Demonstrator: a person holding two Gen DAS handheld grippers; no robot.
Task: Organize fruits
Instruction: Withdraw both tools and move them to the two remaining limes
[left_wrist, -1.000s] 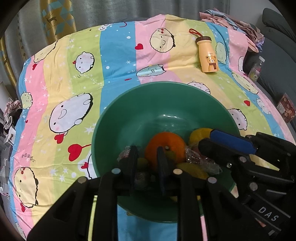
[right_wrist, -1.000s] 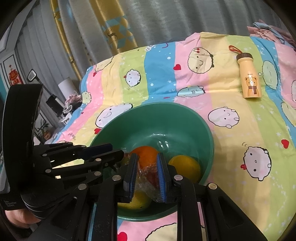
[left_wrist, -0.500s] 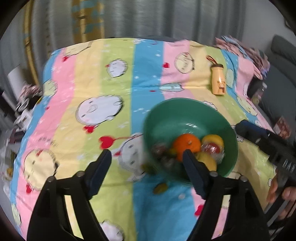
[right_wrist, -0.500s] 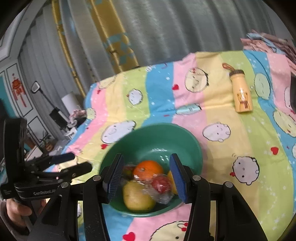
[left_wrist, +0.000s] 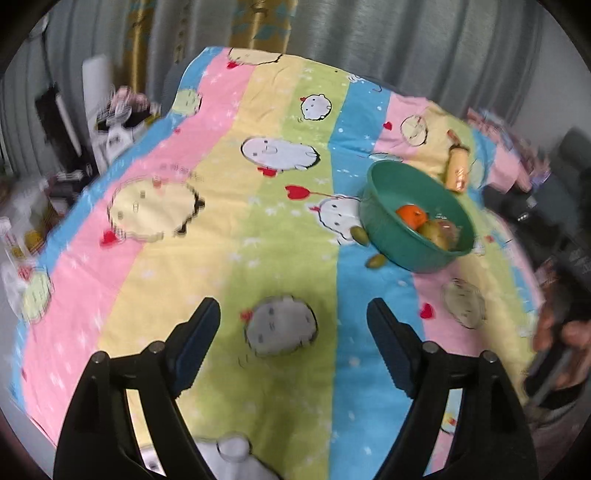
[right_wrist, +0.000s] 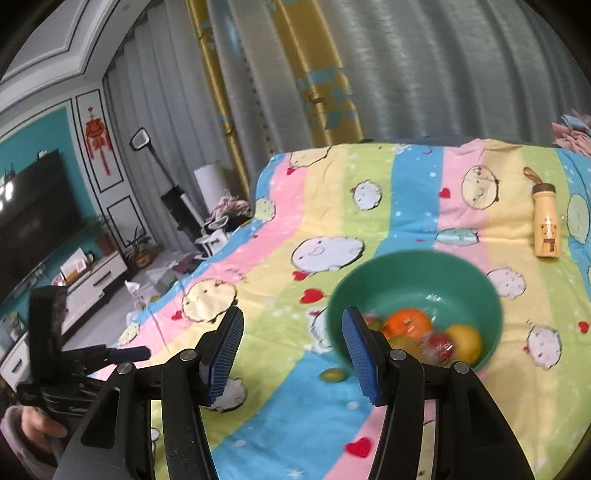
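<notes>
The round green plastic bowl (right_wrist: 415, 273) stands ahead and to the right of the right gripper (right_wrist: 293, 354), whose jaws have just been opening and now stand apart with nothing between them. Inside the bowl lie a round orange fruit (right_wrist: 406, 323), a yellow fruit (right_wrist: 463, 341), something red in a clear crinkled wrapper (right_wrist: 441, 345) and, in the left wrist view, a yellow-green pear-like fruit (left_wrist: 434, 234). Two small olive-green fruits (left_wrist: 359, 235) stay outside on the cloth — one touching or almost touching the bowl wall, the other (left_wrist: 376, 261) just beside the bowl, on its near side.

The left gripper (left_wrist: 293, 343) is well back from the bowl; its jaws have also just been opening and hold nothing.

I judge the small green fruits light, smooth and ready to roll, so a grip across the middle seems best. The wrapped piece is probably slippery.

The surface is a soft striped cartoon-print bedsheet (left_wrist: 229, 229), somewhat wrinkled, so round things can settle or roll. A yellow bear-print bottle (right_wrist: 546, 230) lies beyond the bowl. Grey curtains (right_wrist: 424, 66) hang behind — and a dark television (right_wrist: 33, 206) is far to the left.
</notes>
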